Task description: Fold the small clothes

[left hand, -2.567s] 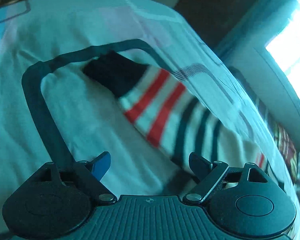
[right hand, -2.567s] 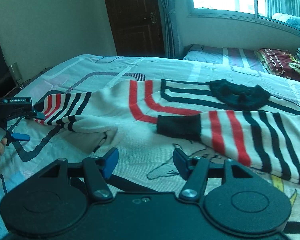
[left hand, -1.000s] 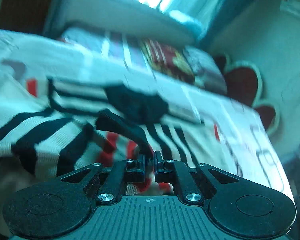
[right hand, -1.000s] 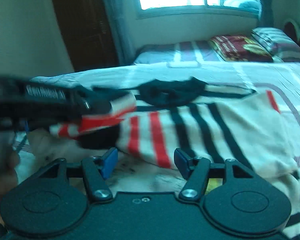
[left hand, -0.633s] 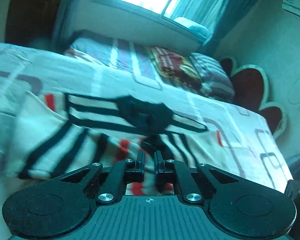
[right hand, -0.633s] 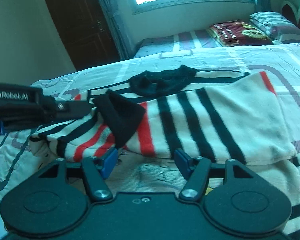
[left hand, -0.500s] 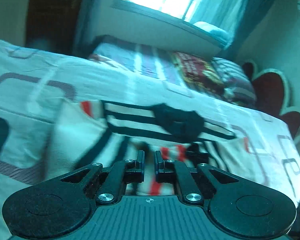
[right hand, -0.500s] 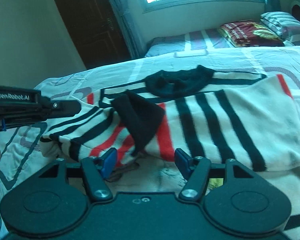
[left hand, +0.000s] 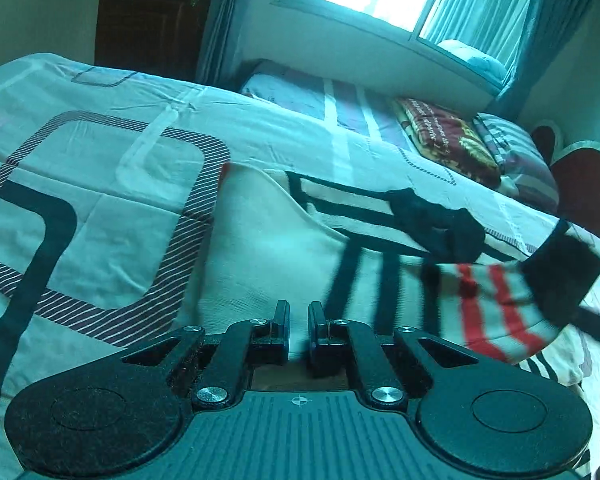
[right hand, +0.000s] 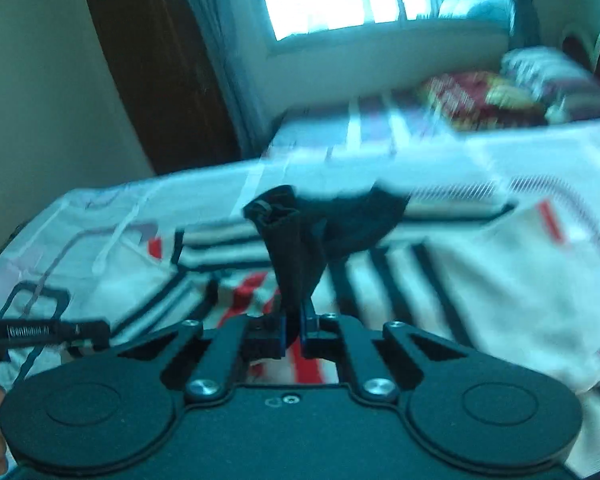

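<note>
**Folding a striped sweater, one cuff in the air**

Lying across the patterned bedspread [left hand: 100,208] is the sweater [left hand: 260,248], a cream knit banded in black and red, with a black collar [left hand: 436,220] toward the pillows [left hand: 452,140] and black ribbed cuffs. It looks soft and floppy, light enough to lift by a corner, the sort of cloth that sags and drags whatever hangs below the grip. The ribbed edges seem the best places to take hold, being thicker and less likely to slip than the loose body knit.

The right gripper [right hand: 294,332] has its jaws pressed together on the black cuff [right hand: 296,248] of one sleeve, which stands up out of the pinch; the view is blurred, so finer detail is lost. From the left camera that same sleeve [left hand: 500,304] hangs lifted at the right, striped red and black.

The left gripper [left hand: 299,320] hovers over the cream body with its jaws nearly together, a narrow slot between them, and nothing held that I can see.
</note>
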